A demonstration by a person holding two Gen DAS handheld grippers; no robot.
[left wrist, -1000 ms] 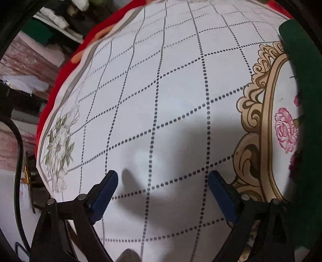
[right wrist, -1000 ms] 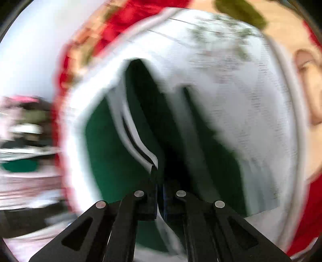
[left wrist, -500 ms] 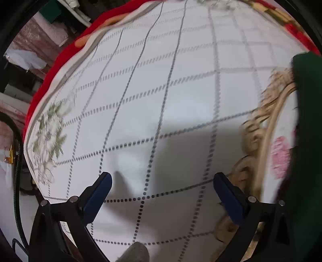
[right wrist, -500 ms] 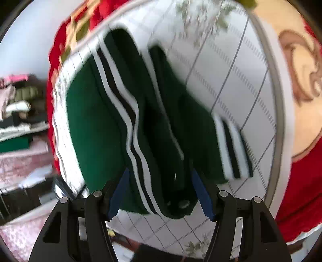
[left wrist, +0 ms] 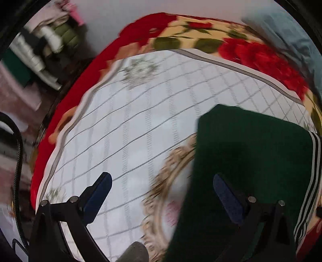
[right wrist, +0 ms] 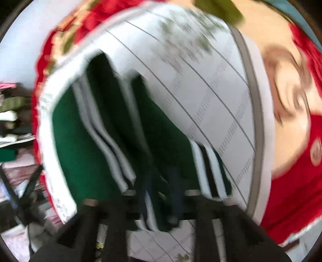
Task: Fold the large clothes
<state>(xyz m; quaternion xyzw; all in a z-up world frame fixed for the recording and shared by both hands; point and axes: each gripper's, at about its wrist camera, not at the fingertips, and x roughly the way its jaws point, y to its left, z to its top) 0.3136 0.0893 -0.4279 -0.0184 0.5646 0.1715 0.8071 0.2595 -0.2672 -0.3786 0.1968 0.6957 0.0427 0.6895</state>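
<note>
- The left gripper (left wrist: 161,193), jaws spread wide with nothing between them, has swung toward the green garment (left wrist: 249,165); half a second ago only a sliver of green showed at the right edge of its view, and now the cloth fills the lower right, with the right-hand blue pad (left wrist: 227,199) over it.
- The right gripper (right wrist: 161,193) has closed in on the same garment since the earlier frame. Its jaws, then clearly apart, now stand much nearer together at the garment's near edge, but motion blur hides whether they grip the cloth.
- Both views are more smeared than before, the right wrist view most of all.
- The work surface is a white bedcover (left wrist: 128,129) printed with a dotted grey grid, pale floral sprigs and a tan scrollwork medallion (left wrist: 161,181). It lies over a red blanket (left wrist: 261,54) with a rose pattern.
- Beyond the bed's edge, the left wrist view shows stacked folded clothes (left wrist: 38,52) against a pale wall (left wrist: 140,12); a black cable (left wrist: 19,153) hangs at far left.
- The garment is dark green with white and black stripes (right wrist: 209,169) at its trim. It lies partly folded on the white cover, in long overlapping panels in the right wrist view, its near end beneath the right gripper.
</note>
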